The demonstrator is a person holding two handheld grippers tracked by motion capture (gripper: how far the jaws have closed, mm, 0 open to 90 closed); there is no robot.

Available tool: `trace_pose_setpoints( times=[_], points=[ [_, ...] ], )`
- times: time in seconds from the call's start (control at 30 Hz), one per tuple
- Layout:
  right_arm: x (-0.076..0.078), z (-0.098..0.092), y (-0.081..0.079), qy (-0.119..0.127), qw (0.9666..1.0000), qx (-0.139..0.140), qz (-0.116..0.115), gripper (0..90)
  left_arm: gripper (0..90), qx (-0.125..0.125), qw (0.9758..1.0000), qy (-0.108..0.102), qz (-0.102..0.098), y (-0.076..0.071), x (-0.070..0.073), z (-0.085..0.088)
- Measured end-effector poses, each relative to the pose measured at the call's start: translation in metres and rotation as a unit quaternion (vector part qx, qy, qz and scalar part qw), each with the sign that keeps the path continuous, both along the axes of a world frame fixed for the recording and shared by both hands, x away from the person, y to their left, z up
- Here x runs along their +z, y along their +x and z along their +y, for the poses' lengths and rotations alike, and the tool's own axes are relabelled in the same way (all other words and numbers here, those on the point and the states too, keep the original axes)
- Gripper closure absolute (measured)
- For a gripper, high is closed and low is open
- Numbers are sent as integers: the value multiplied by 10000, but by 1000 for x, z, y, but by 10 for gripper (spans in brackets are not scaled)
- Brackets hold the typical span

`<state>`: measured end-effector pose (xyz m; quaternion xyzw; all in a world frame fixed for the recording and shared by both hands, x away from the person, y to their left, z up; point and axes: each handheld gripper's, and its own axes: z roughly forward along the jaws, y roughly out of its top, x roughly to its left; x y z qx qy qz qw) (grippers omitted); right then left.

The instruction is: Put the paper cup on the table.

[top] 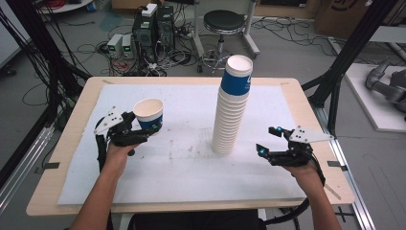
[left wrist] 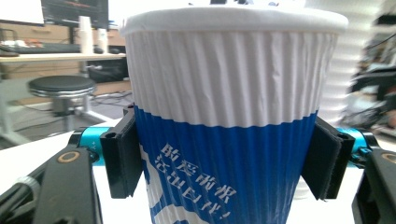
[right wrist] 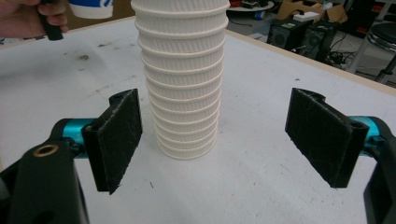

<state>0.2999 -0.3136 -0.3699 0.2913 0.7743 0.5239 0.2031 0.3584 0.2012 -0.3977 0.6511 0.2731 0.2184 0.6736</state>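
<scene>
Blue-and-white ribbed paper, the cup (left wrist: 229, 116) is blocking most of the left gripper view, its base cut off below; the left tool (top: 143, 128) is pinching it by its blue lower band, upright above the tabletop's (top: 72, 158) left side. The right tool (right wrist: 215, 140) is resting spread wide with nothing between its pads, pointing at the tall cup stack (top: 232, 105) near the tabletop's middle, whose top is running out of the right gripper view. A stool (top: 223, 21) and computers (top: 153, 26) are standing beyond.

High view looks down; gripper views share the cup stack (right wrist: 181, 79).
</scene>
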Motion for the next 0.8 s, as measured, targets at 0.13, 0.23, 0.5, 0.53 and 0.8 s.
trace_pose_setpoints(
  times=[0.13,0.23,0.5,0.53,0.8],
  points=[
    [1,-1,1,37,10000,-4,21,191,264,251,9994,139,196,14,-12,3],
    [0,0,2,11,10000,1,17,191,262,352,9986,170,369,23,-21,4],
    [0,2,3,-19,10000,31,31,191,263,627,9943,518,688,39,-37,3],
    [0,1,3,-1,10000,14,39,191,264,628,9940,587,679,40,-37,2],
    [0,1,2,-10,10000,19,18,191,260,478,9888,1131,849,53,-40,-13]
  ],
)
